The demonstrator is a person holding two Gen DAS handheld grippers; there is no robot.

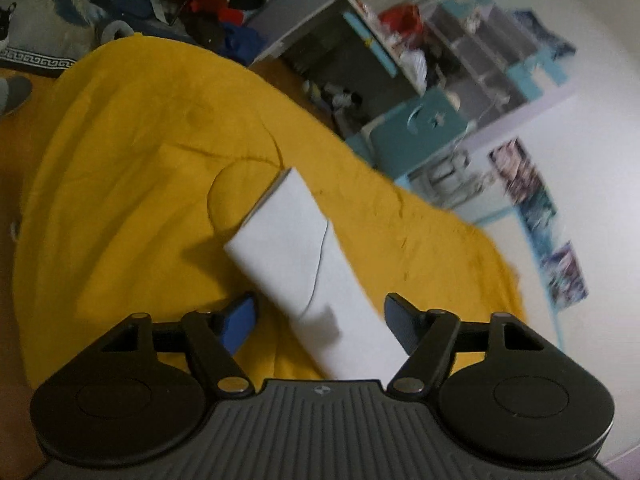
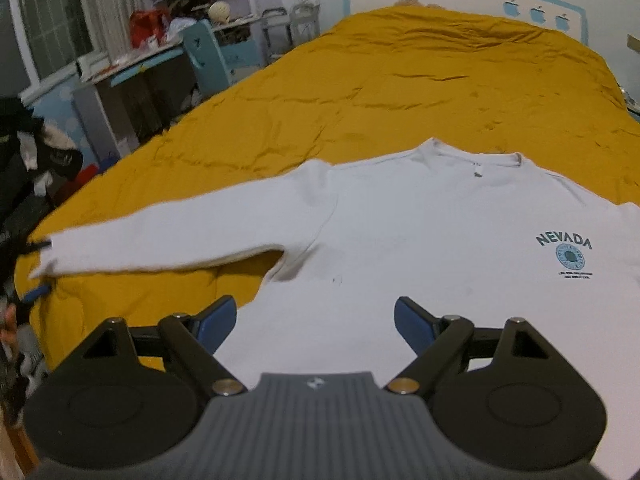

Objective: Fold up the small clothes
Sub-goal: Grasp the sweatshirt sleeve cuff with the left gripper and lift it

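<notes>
Left fingers (image 1: 256, 316) spread around sleeve (image 1: 296, 248), not pinching; right fingers (image 2: 218, 320) spread, empty, over white sweatshirt (image 2: 400, 232) flat on bed (image 2: 400, 72). Step: sleeve fold. Next: pinch cuff, carry across chest.

Dim indoor light, yellowish cast, heavy fisheye bending with dark vignetted corners, left wrist view motion-blurred — right side smeared, soft shadows at lower centre
</notes>
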